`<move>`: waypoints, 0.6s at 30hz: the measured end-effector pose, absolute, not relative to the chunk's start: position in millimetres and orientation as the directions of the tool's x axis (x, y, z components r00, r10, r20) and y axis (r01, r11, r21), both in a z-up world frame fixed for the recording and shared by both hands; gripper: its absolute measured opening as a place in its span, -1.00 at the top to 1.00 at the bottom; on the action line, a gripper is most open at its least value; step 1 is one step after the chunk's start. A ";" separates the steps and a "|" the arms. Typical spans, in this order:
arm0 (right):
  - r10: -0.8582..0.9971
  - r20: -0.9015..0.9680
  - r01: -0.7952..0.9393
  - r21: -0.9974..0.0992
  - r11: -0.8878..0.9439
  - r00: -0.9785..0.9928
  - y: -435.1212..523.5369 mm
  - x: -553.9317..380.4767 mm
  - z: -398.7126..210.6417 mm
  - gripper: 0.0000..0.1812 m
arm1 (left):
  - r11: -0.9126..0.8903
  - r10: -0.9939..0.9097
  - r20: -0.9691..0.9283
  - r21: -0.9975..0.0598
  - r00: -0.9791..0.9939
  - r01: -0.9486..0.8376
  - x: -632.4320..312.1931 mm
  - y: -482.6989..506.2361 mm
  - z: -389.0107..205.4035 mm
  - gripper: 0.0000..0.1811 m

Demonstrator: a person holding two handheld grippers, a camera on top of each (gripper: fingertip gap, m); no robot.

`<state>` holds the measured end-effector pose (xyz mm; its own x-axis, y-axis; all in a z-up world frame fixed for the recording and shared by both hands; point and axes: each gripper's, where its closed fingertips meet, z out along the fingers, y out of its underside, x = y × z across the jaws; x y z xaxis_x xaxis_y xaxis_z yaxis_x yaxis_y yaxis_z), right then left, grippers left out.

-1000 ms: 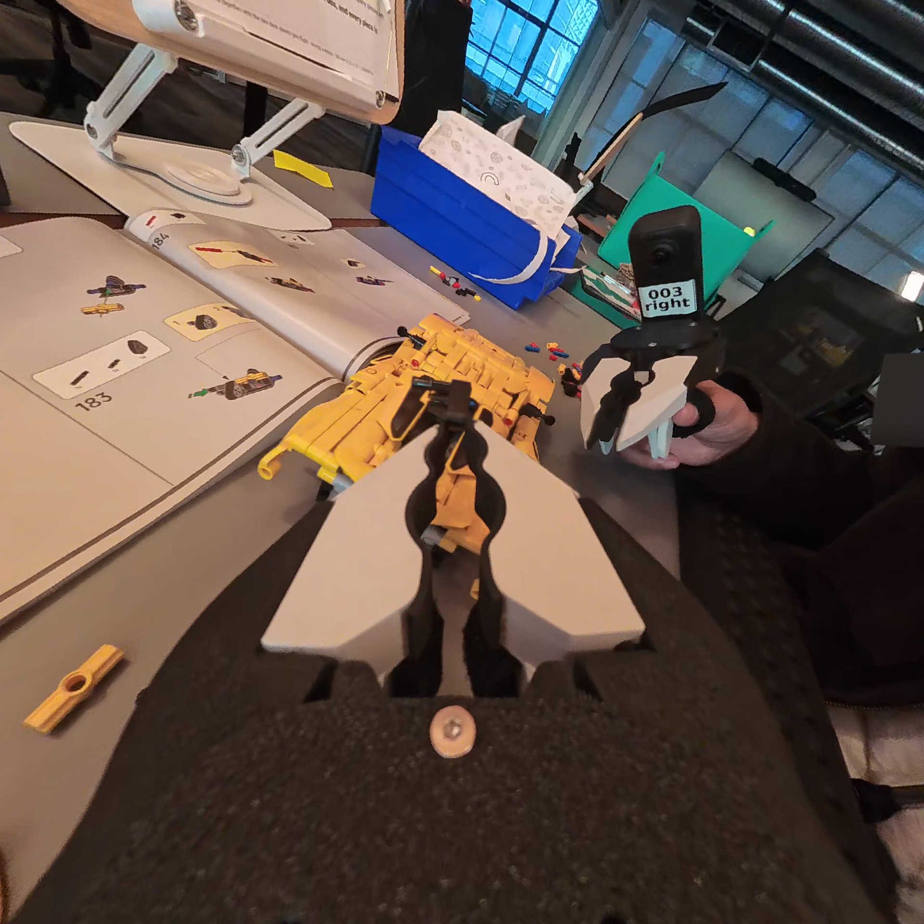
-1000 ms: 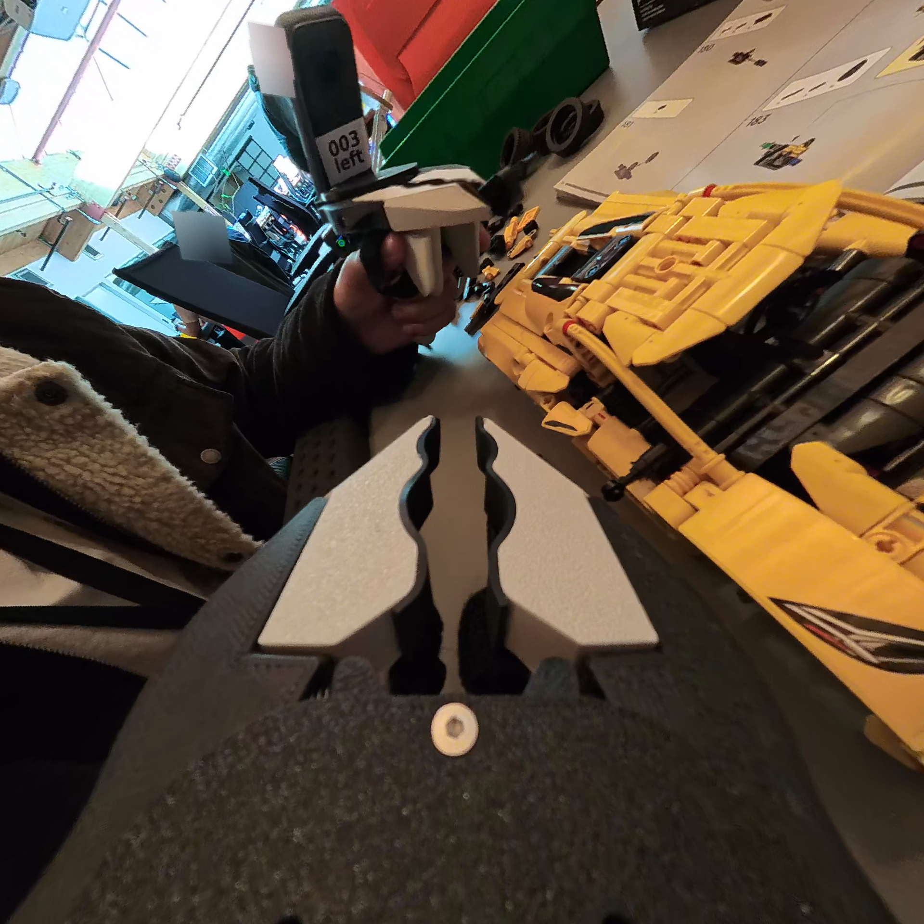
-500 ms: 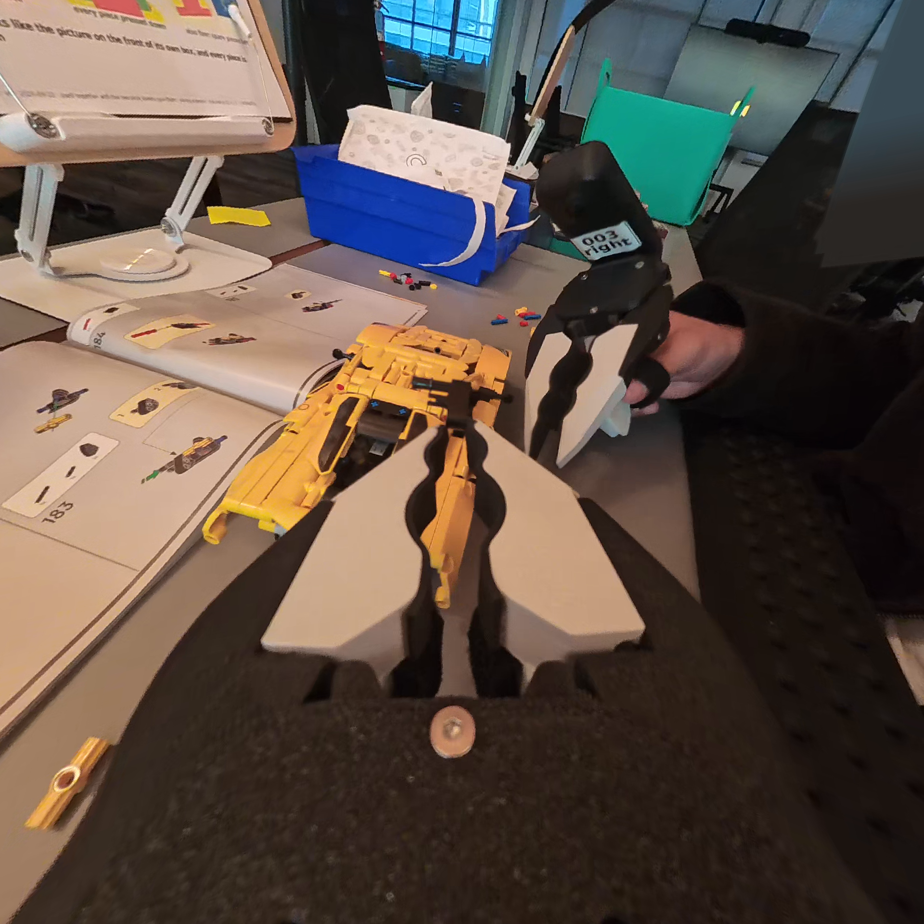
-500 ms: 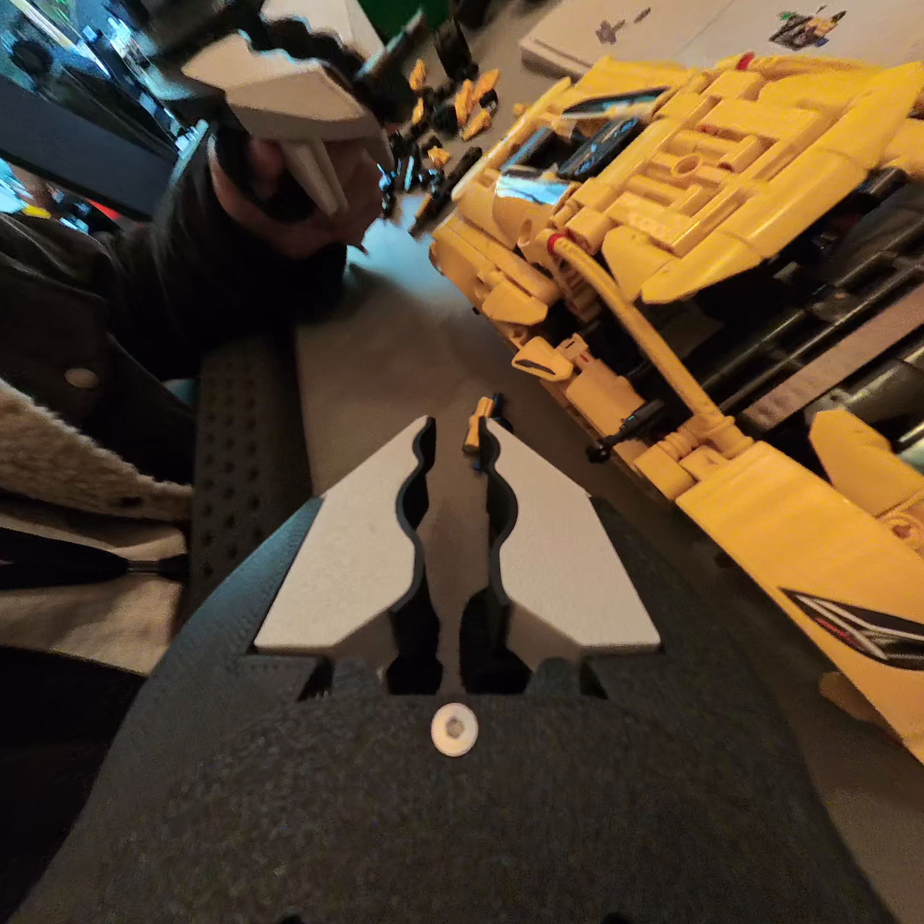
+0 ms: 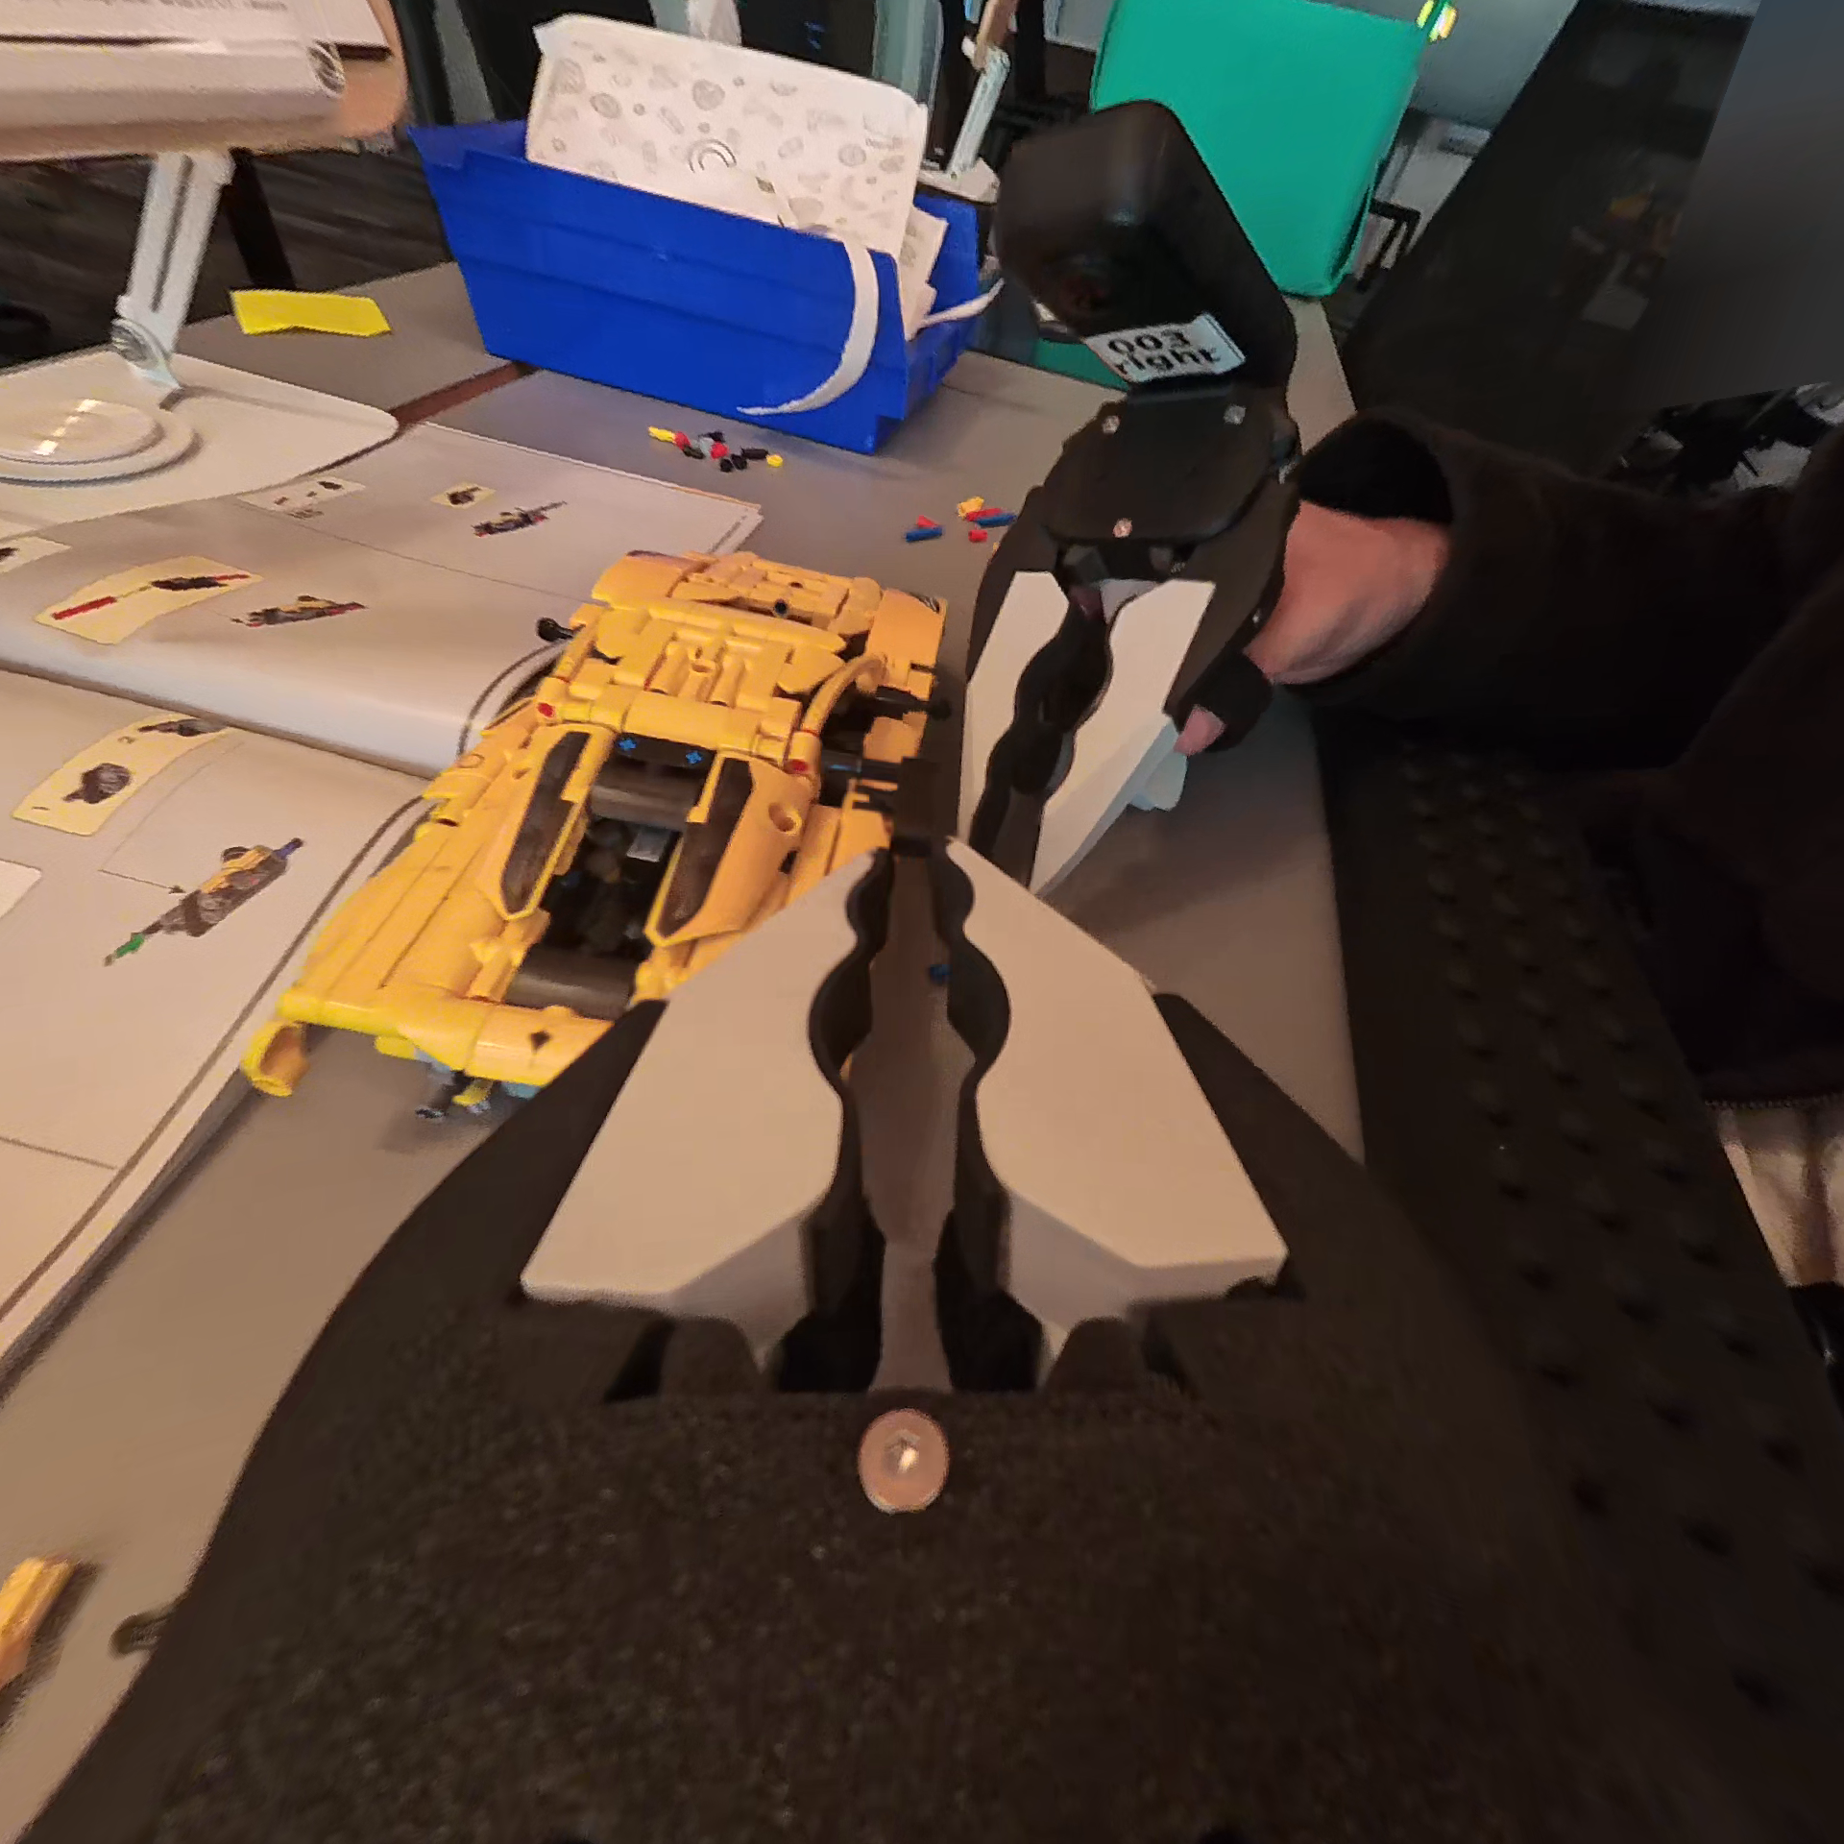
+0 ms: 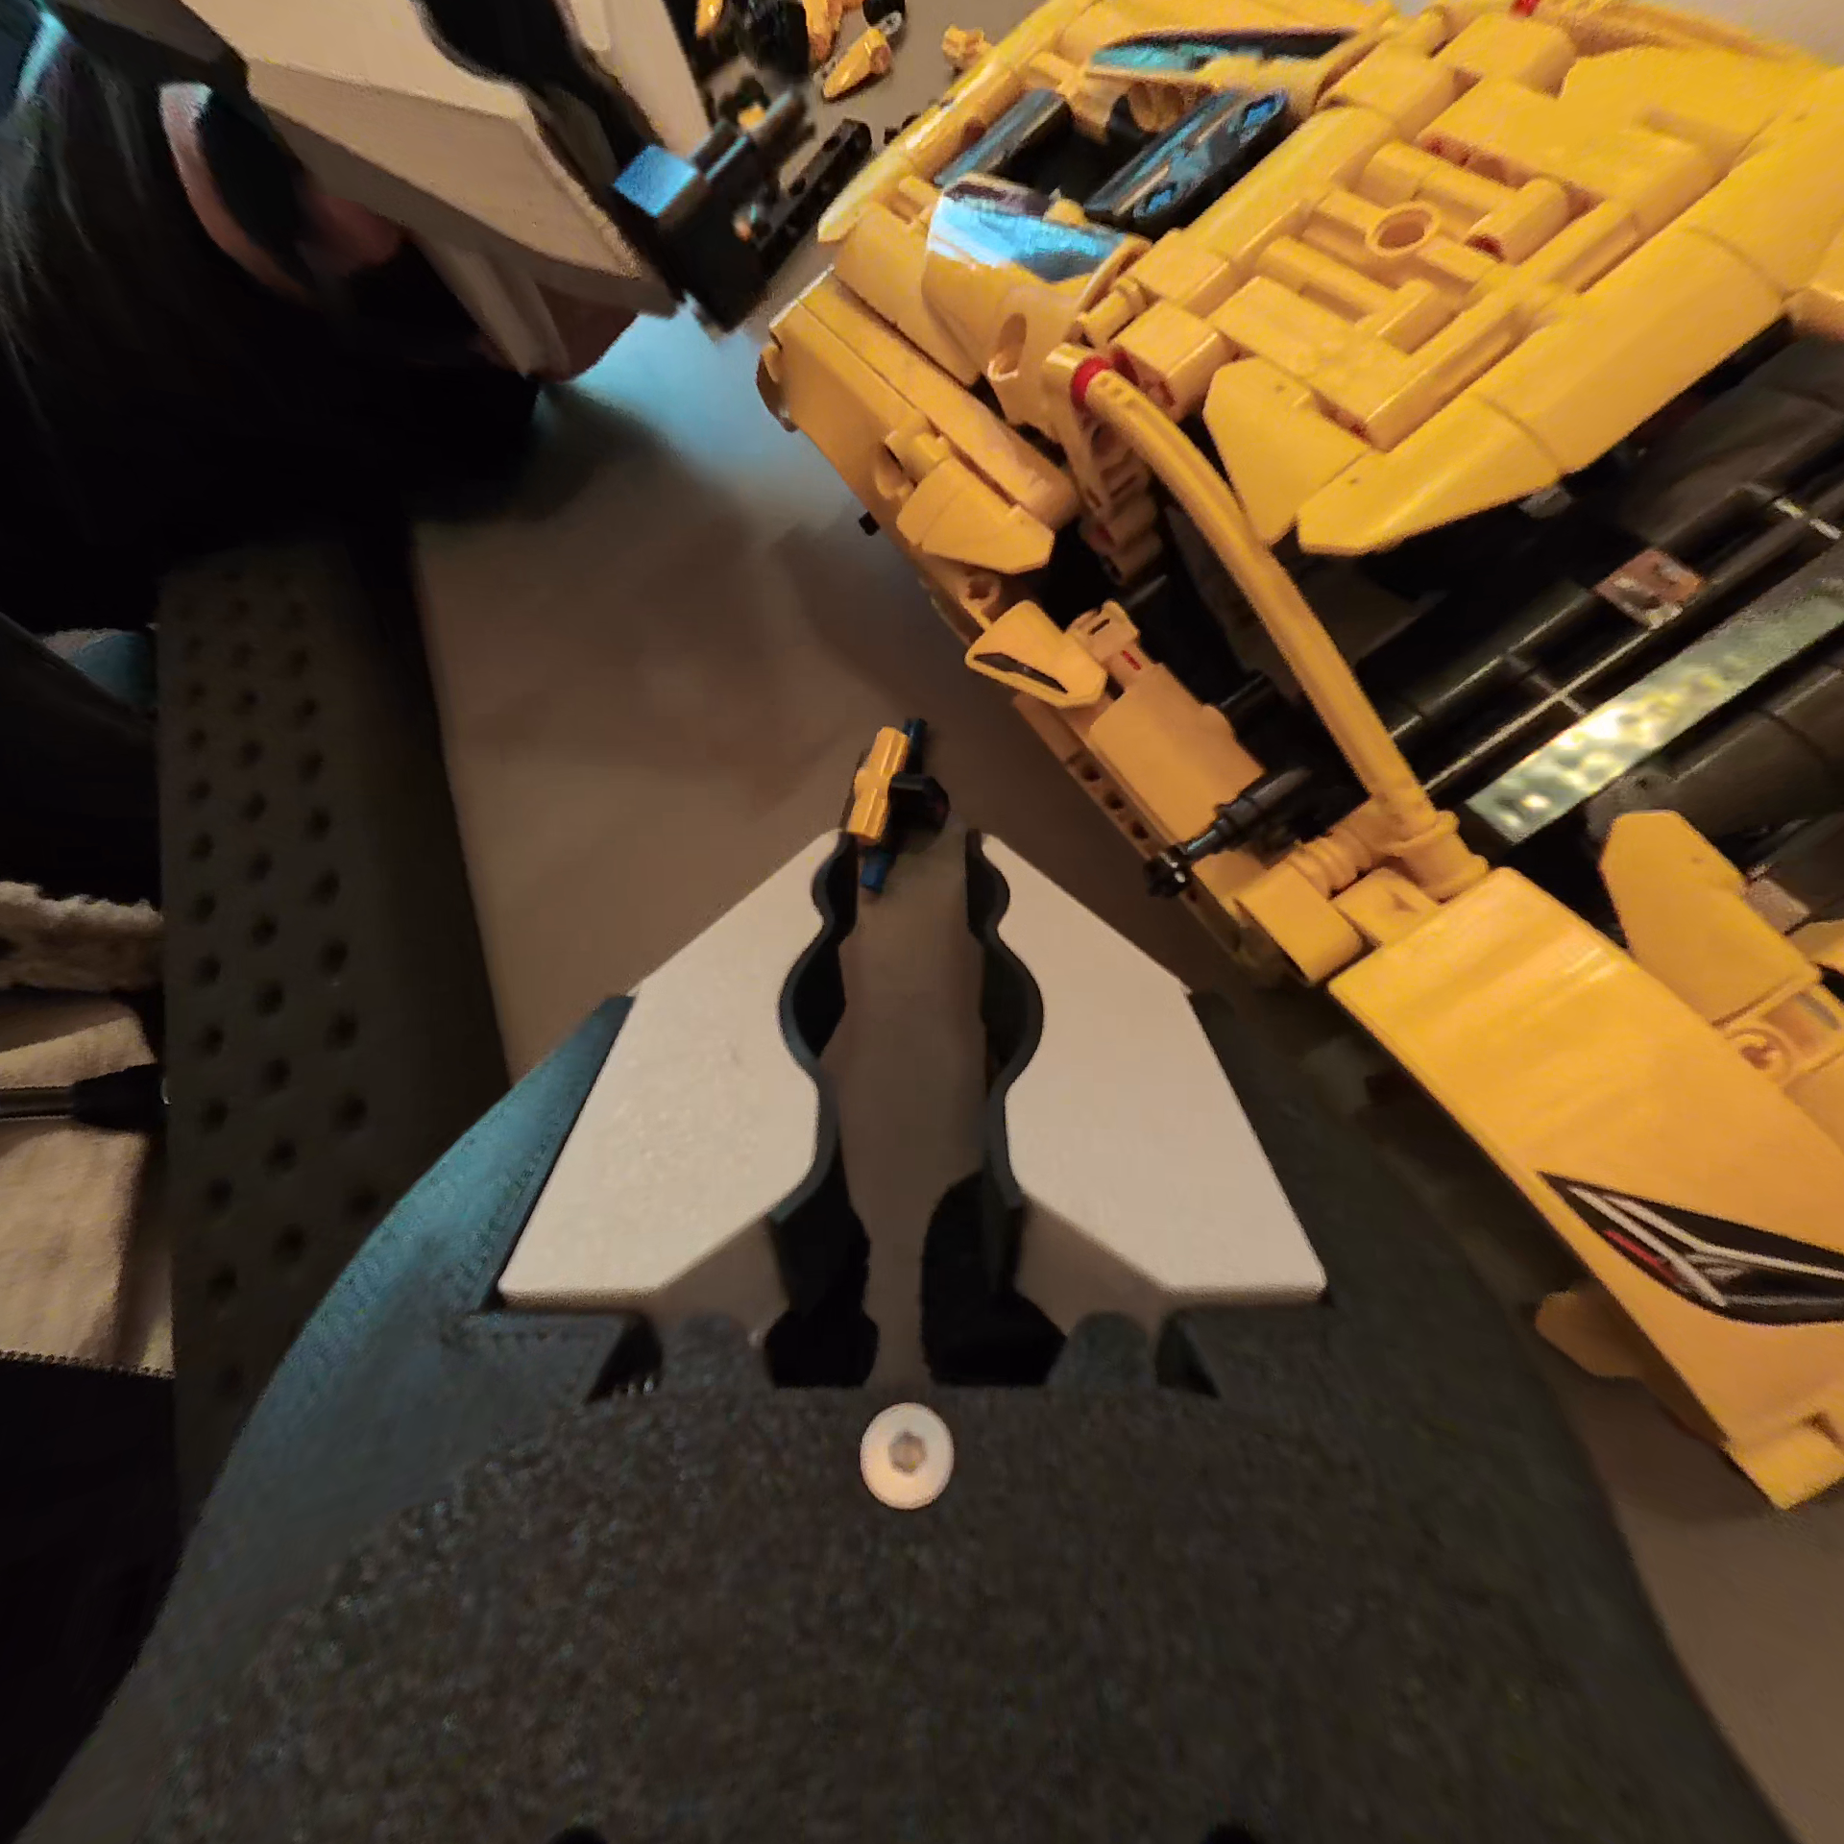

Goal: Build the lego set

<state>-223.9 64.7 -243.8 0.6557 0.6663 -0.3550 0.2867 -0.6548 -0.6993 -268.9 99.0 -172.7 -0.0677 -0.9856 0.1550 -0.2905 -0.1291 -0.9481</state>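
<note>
A yellow lego car point(image 5: 639, 828) lies on the grey table; its side fills the right of the right wrist view point(image 6: 1347, 479). My left gripper point(image 5: 913, 853) is shut on a small black piece point(image 5: 913, 803) and holds it above the car's right side. It also shows at the top left of the right wrist view, where the black piece point(image 6: 698, 220) has a blue end. My right gripper point(image 6: 903, 848) is open and low over the table beside the car. A small yellow and black piece point(image 6: 886, 788) lies at its tips. The right gripper also shows in the left wrist view point(image 5: 1008, 858), pointing down.
An open instruction booklet point(image 5: 249, 619) lies left of the car. A blue bin point(image 5: 679, 289), a green bin point(image 5: 1257, 130) and a white stand point(image 5: 150, 399) are at the back. Loose small pieces point(image 5: 958, 519) lie behind the car. A black perforated mat point(image 5: 1497, 1098) covers the table's right edge.
My right gripper has come down to the table beside the car, up to the small yellow and black piece. My left gripper, still holding the black piece, has come closer to it.
</note>
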 end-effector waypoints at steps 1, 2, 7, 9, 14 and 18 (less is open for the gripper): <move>0.669 -0.348 0.300 -0.694 -0.655 0.657 63.8 -224.1 -245.5 0.79 | -0.127 -0.984 0.158 -0.945 -0.082 -0.300 -268.5 94.7 -174.7 0.92; 0.672 -0.340 0.313 -0.689 -0.654 0.658 62.8 -224.4 -246.9 0.80 | -0.126 -0.982 0.163 -0.940 -0.094 -0.316 -268.1 90.6 -178.0 0.93; 0.691 -0.325 0.352 -0.676 -0.647 0.646 57.1 -227.6 -250.6 0.81 | -0.045 -0.992 0.094 -0.896 -0.089 -0.442 -266.8 83.9 -208.8 0.93; 0.696 -0.336 0.358 -0.670 -0.650 0.635 54.3 -230.2 -250.8 0.81 | -0.012 -0.994 0.062 -0.881 -0.089 -0.473 -265.8 81.8 -215.8 0.92; 0.713 -0.359 0.376 -0.661 -0.650 0.602 46.8 -239.1 -252.2 0.81 | 0.053 -0.996 -0.004 -0.850 -0.093 -0.523 -262.7 77.2 -229.1 0.92; 0.731 -0.410 0.385 -0.652 -0.654 0.546 36.5 -248.5 -249.8 0.82 | 0.090 -0.995 -0.052 -0.830 -0.084 -0.550 -262.5 77.7 -234.7 0.92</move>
